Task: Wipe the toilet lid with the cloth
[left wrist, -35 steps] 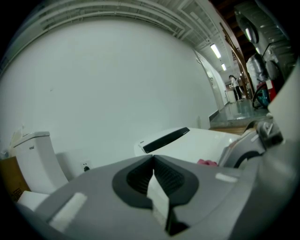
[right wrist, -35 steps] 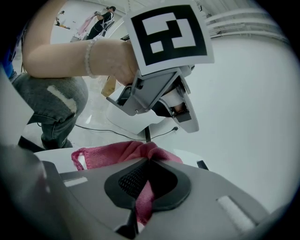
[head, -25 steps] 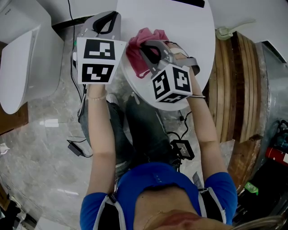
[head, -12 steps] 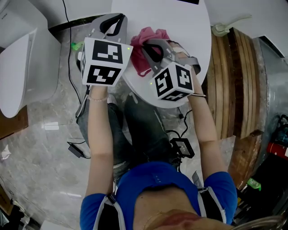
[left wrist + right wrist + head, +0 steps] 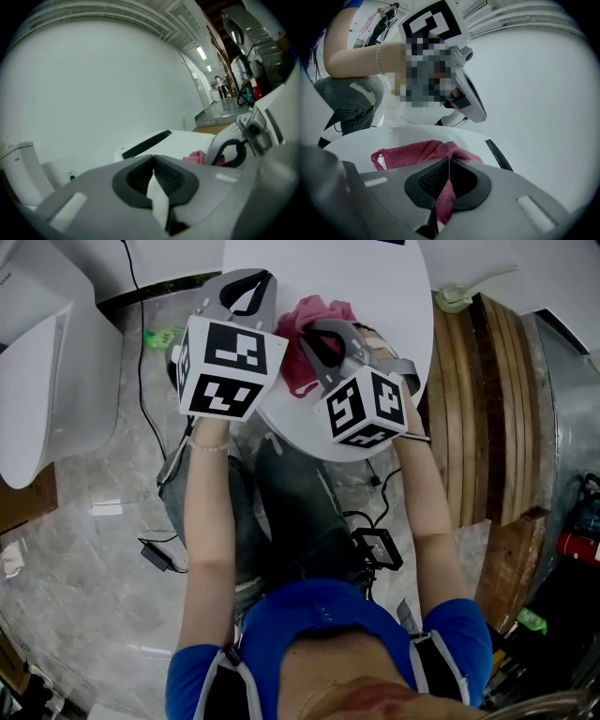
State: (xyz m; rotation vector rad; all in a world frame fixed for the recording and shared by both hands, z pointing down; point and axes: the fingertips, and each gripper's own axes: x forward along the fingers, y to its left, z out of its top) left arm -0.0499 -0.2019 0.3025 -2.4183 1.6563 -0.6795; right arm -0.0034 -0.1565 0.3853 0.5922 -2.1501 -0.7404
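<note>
Pink cloth [image 5: 317, 317], one, pinched by the right gripper [image 5: 449, 168] on the toilet lid [image 5: 375, 287]; left gripper [image 5: 153, 161] pressed together.

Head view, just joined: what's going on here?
A person holds a gripper in each hand over the white toilet lid. The right gripper is shut on a fold of the pink cloth, and the rest of the cloth lies bunched on the lid. The left gripper is shut with nothing in it, held near the lid's left edge beside the cloth.
</note>
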